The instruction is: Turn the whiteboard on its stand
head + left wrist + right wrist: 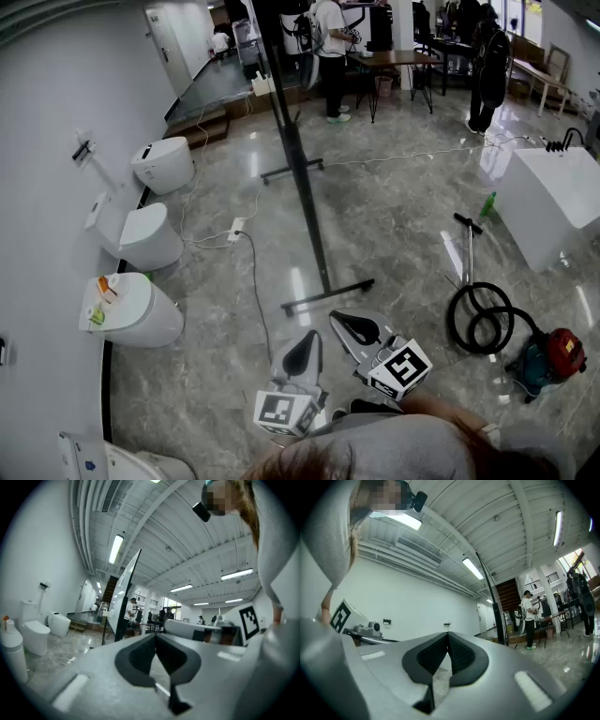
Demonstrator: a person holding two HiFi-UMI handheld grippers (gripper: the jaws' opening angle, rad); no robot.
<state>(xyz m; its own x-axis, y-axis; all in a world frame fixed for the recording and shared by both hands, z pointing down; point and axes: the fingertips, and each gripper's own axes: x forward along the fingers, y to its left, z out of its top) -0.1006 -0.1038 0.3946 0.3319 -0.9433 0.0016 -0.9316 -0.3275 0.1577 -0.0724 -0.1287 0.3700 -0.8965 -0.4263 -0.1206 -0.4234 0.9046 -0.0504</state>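
Both sets of jaws pinched shut, nothing in them: left gripper [307,339], right gripper [349,324]. Whiteboard [281,103] stands edge-on, right of the toilets [155,234], not reached yet. It looks big and stiff and probably pivots freely, so I'd push on its frame edge.

Bare floor [394,216] up to whiteboard stand [302,187], toilets [150,239] lining the left side, vacuum cleaner [558,354] at right

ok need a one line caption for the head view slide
Left gripper and right gripper, both shut and empty, face the edge-on whiteboard on its stand; toilets line the left wall.
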